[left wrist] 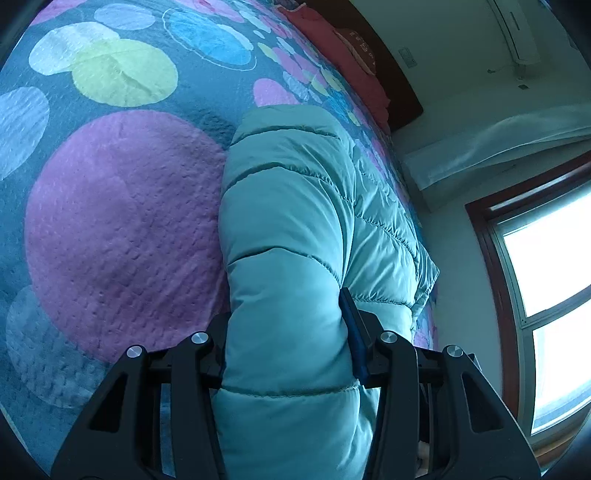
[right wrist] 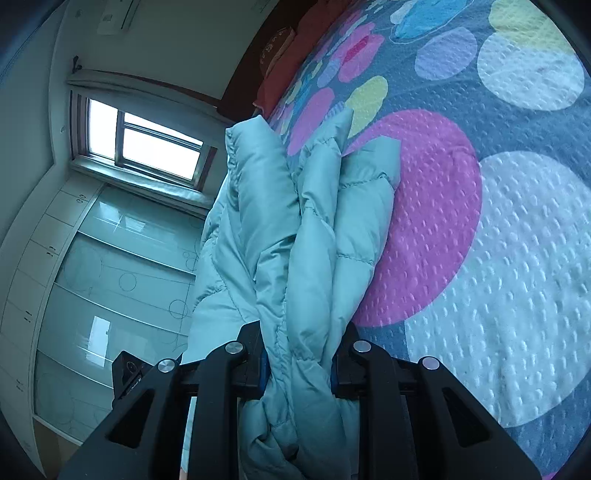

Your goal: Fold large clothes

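Observation:
A large light-teal quilted puffer jacket (left wrist: 295, 206) lies on a bed. In the left wrist view my left gripper (left wrist: 288, 332) is shut on a thick padded fold of it, the fabric bulging between the two black fingers; the blue pad of the right finger (left wrist: 354, 332) shows. In the right wrist view the same jacket (right wrist: 295, 221) lies bunched in long folds along the bed's edge, and my right gripper (right wrist: 297, 369) is shut on a gathered bundle of it.
The bedspread (left wrist: 122, 229) is dark blue-grey with big pink, yellow, white and blue circles (right wrist: 517, 288). A red pillow (left wrist: 347, 55) lies at the headboard. A window (right wrist: 144, 144), glossy wardrobe doors (right wrist: 110, 277) and a wall air conditioner (left wrist: 517, 33) surround the bed.

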Demonstrator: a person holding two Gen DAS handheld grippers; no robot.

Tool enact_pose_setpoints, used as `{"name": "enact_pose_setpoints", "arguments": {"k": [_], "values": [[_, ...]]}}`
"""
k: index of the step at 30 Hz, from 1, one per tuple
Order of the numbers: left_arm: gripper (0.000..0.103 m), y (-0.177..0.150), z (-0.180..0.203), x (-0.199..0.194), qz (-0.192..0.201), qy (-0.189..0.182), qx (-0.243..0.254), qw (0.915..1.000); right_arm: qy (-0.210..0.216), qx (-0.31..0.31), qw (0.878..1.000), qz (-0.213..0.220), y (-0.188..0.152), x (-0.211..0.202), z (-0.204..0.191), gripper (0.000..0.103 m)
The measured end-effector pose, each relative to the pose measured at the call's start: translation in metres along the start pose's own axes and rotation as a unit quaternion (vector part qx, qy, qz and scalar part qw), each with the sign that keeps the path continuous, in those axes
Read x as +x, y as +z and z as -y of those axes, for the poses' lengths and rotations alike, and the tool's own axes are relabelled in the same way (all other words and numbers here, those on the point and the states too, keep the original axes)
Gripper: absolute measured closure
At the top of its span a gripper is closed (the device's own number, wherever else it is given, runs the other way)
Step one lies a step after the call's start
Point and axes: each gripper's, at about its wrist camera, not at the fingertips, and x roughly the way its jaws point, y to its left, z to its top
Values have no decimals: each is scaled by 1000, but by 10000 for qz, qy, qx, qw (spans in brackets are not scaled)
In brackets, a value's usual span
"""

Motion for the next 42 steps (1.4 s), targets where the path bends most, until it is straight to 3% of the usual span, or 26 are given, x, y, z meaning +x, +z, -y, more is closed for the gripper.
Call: {"name": "enact_pose_setpoints", "arguments": {"k": [3,8,10,13,20,24,28,30,34,42], "values": [[52,-1,-8,1,-59,-71,20,10000,9,48,10000,-67,2,-2,7,78],[35,6,-6,-9,-152,-131,152,9997,-264,-123,9994,-210,13,-17,8,59],[31,13,-8,-15,-141,-235,76,9996,-362,-273,9988,-172,16,-23,3,44],[30,30,-13,-15,-54,-213,-73,9997,-405,-354,9985,-60,30,-33,-2,38],[29,49,-9,16,-183,10,-58,9998,-465,-128,9988,-10,63,-16,2,38],[32,54,-9,29,-309,5,-100,9995,-441,179,9987,-158,64,1,16,39],[41,57,-2,30,-317,-23,158,9994,-139,165,9996,-181,65,16,10,68],[42,62,1,29,-297,-64,212,9993,-18,101,9998,-146,67,20,4,73],[43,77,6,30,-187,-49,323,9993,201,50,9997,-110,77,27,-4,76],[43,84,0,35,-129,175,463,9987,152,134,9995,-245,83,49,8,76]]}}
